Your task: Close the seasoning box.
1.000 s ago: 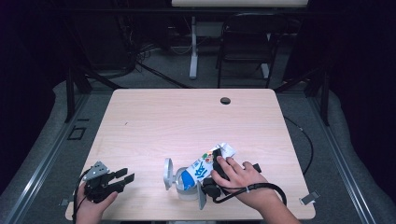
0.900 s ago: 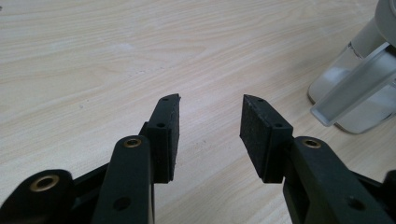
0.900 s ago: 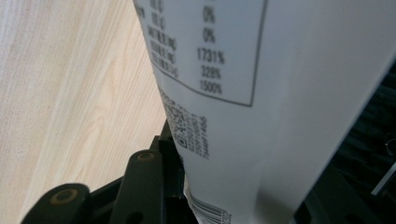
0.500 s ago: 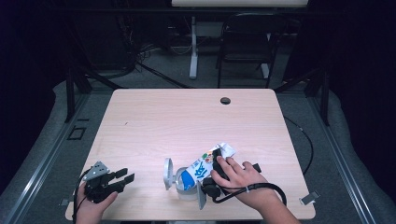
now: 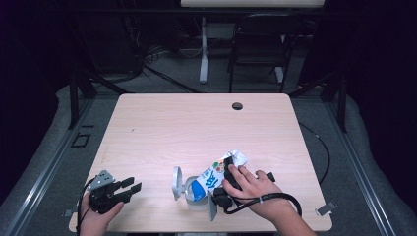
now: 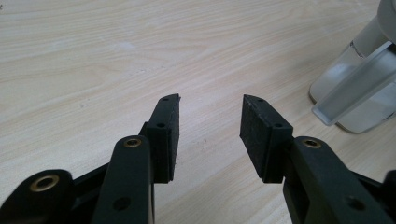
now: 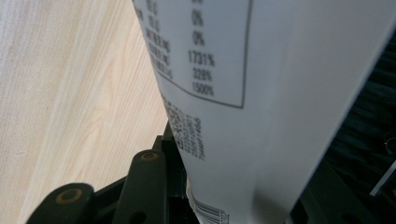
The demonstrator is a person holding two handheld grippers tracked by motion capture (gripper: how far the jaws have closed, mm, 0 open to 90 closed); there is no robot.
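Observation:
A white pouch (image 5: 215, 175) with blue print is tilted, its lower end in the mouth of a clear plastic container (image 5: 193, 197) near the table's front edge. My right gripper (image 5: 224, 184) is shut on the pouch, with a hand over it. In the right gripper view the pouch (image 7: 243, 93) shows a printed table and a barcode between the jaws of the right gripper (image 7: 233, 191). My left gripper (image 5: 131, 186) rests open at the front left corner. In the left gripper view the left gripper (image 6: 210, 121) holds nothing, and the container (image 6: 355, 88) stands to its right.
The container's round lid (image 5: 176, 183) stands flipped open on its left side. The wooden table (image 5: 196, 128) has a dark round hole (image 5: 237, 105) near its far edge. A black cable (image 5: 275, 199) loops around the right wrist. A chair (image 5: 258, 44) and stands sit beyond the table.

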